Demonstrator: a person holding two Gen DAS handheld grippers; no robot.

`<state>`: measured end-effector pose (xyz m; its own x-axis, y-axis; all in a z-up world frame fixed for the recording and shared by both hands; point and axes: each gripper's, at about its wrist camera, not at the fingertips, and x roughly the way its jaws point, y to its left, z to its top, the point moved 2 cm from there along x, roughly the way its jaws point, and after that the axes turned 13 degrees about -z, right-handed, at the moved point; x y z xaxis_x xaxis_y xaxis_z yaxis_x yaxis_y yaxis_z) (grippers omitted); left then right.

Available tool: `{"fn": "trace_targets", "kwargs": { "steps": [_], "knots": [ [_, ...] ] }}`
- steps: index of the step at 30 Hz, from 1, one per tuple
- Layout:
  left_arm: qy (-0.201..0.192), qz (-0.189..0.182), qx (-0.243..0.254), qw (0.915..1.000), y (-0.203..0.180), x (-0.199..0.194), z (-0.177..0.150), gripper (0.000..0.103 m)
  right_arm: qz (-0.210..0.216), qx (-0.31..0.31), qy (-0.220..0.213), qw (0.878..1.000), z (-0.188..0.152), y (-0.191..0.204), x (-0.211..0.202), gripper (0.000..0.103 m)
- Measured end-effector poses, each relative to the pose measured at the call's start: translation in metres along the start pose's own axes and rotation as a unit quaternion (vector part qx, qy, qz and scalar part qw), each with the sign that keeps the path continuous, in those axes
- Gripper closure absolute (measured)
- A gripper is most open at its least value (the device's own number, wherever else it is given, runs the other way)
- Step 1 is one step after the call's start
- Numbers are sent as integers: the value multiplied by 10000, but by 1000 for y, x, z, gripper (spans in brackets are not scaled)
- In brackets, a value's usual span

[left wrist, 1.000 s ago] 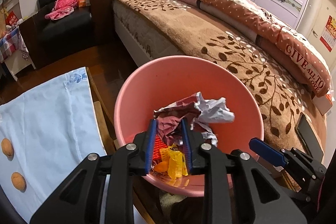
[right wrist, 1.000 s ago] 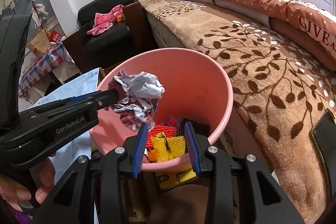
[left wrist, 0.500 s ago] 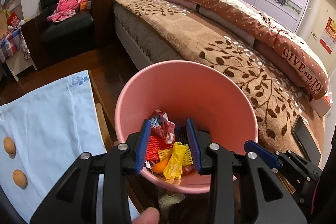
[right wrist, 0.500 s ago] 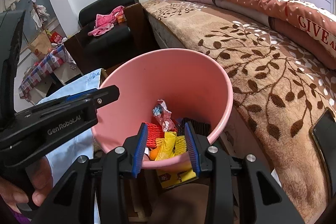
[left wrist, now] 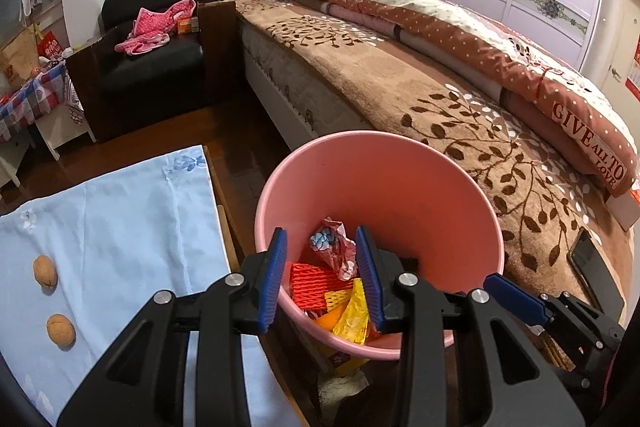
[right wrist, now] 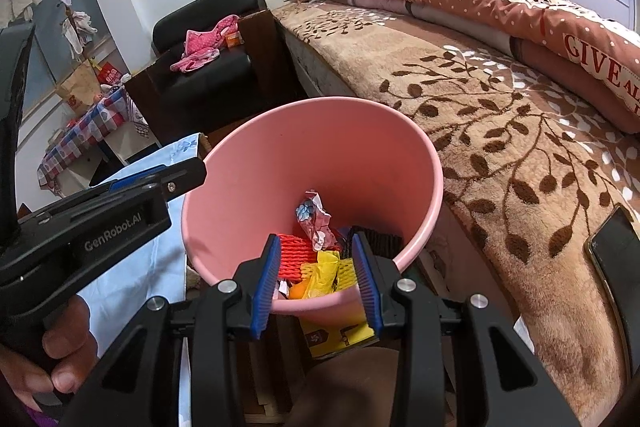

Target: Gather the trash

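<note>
A pink bin (left wrist: 380, 137) stands between the table and the bed. Inside lie a crumpled pink-and-white wrapper (left wrist: 334, 247), a red foam net (left wrist: 312, 283) and a yellow wrapper (left wrist: 354, 315). My left gripper (left wrist: 320, 233) hovers over the bin's near rim, open, with nothing between its blue pads. In the right wrist view the same bin (right wrist: 312, 103) and wrapper (right wrist: 314, 217) show, and the left gripper (right wrist: 192, 171) reaches in from the left. My right gripper (right wrist: 316, 235) hangs open over the near rim, holding nothing.
A light blue cloth (left wrist: 120, 227) covers the table on the left, with two walnuts (left wrist: 45, 269) on it. The bed (left wrist: 440, 107) runs along the right, a phone (left wrist: 596, 271) on its edge. A black armchair (left wrist: 156, 67) stands behind. A yellow packet (right wrist: 340, 335) lies under the bin.
The crumpled wrapper left my left gripper and dropped into the bin. The left jaws spread wider and that gripper drew back slightly. The right gripper stayed still.
</note>
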<state>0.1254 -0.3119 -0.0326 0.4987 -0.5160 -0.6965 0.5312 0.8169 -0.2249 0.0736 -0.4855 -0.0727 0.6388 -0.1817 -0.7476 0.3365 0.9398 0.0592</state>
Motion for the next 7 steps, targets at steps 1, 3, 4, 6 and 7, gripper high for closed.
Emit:
{"fn": "trace_targets", "kwargs": {
  "steps": [1, 3, 4, 6, 7],
  "knots": [
    [14, -2, -10, 10000, 0, 0, 0, 67, 3, -4, -3, 10000, 0, 0, -1, 66],
    [25, -10, -43, 10000, 1, -1, -1, 67, 12, -15, -15, 10000, 0, 2, -3, 66],
    [27, -4, -52, 10000, 1, -1, -1, 67, 14, -23, -21, 10000, -1, 3, -5, 66],
    [37, -17, -74, 10000, 2, -1, -2, 67, 20, -39, -30, 10000, -1, 5, -7, 66],
    [39, -18, -80, 10000, 2, -2, -2, 67, 25, -46, -34, 10000, -1, 5, -7, 66]
  ]
}}
